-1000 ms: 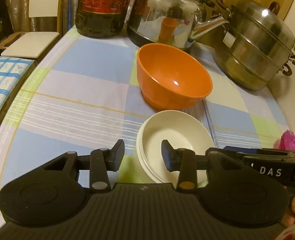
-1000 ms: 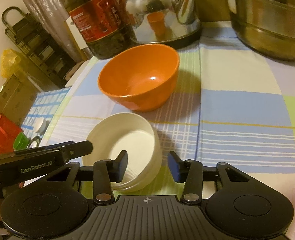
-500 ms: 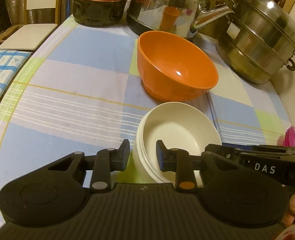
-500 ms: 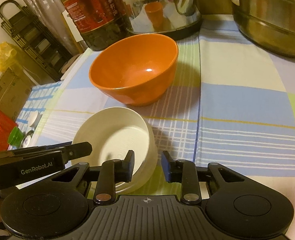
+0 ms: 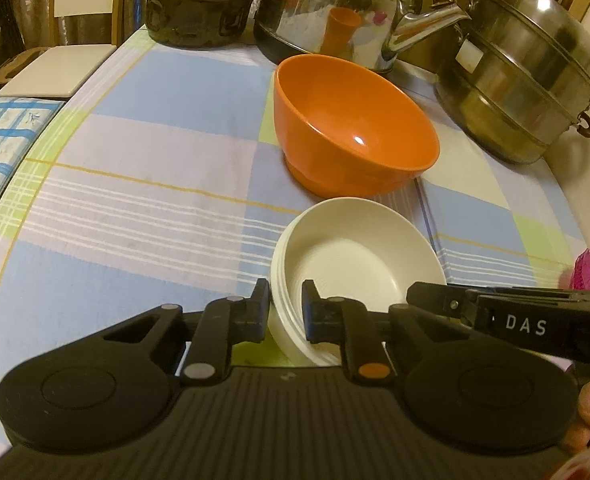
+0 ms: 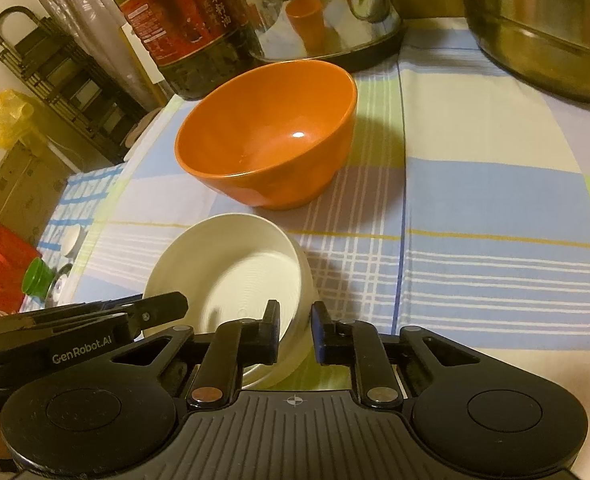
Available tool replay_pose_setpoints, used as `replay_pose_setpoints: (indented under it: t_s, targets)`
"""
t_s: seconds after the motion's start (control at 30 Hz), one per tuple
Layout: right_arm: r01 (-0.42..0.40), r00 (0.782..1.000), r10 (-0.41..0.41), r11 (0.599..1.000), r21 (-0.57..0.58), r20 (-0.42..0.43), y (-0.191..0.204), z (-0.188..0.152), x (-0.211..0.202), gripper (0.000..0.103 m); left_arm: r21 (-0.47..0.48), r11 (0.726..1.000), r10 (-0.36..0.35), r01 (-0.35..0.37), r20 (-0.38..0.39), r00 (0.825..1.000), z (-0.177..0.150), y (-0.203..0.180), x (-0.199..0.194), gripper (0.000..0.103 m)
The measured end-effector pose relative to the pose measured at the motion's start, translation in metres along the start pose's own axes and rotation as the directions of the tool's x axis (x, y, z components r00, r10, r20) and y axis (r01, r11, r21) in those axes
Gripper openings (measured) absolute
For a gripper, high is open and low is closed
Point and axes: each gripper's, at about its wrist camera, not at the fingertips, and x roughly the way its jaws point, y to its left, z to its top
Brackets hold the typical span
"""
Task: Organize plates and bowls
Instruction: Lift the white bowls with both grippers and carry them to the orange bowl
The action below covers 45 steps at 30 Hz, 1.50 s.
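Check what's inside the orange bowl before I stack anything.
The orange bowl looks empty: bare glossy interior in both views, only a light glint. Its near inner wall is hidden by the rim.

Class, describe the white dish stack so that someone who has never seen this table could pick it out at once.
Start at the steel kettle at the back of the checked tablecloth. Just in front stands an orange bowl; nearer still sits the white dish stack. Unlike its deep orange neighbour, it is shallow, pale and layered.

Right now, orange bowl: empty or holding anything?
Empty. Both wrist views look into the orange bowl and show only bare glossy interior with a light glint; it stands upright on the tablecloth.
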Motion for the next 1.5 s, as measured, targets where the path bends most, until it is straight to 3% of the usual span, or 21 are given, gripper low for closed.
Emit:
replay_pose_setpoints:
  t_s: [0.5,1.0,1.5]
  targets:
    - [0.027,1.000,-0.027,0.999,-0.018,0.005,0.002,0.000,-0.004,0.014,0.010,1.000,-0.008,0.008,0.008,1.000,0.000,-0.004,-0.007,0.013]
    - [0.079,0.996,-0.079,0.997,-0.006,0.035,-0.010,0.002,-0.037,0.012,0.040,0.997,-0.059,0.059,0.008,0.998,0.002,-0.030,-0.017,0.012]
    - [0.119,0.983,-0.114,0.993,-0.022,0.144,-0.014,0.013,-0.077,0.011,0.035,0.996,-0.088,0.086,0.073,0.993,0.018,-0.059,-0.033,0.012]
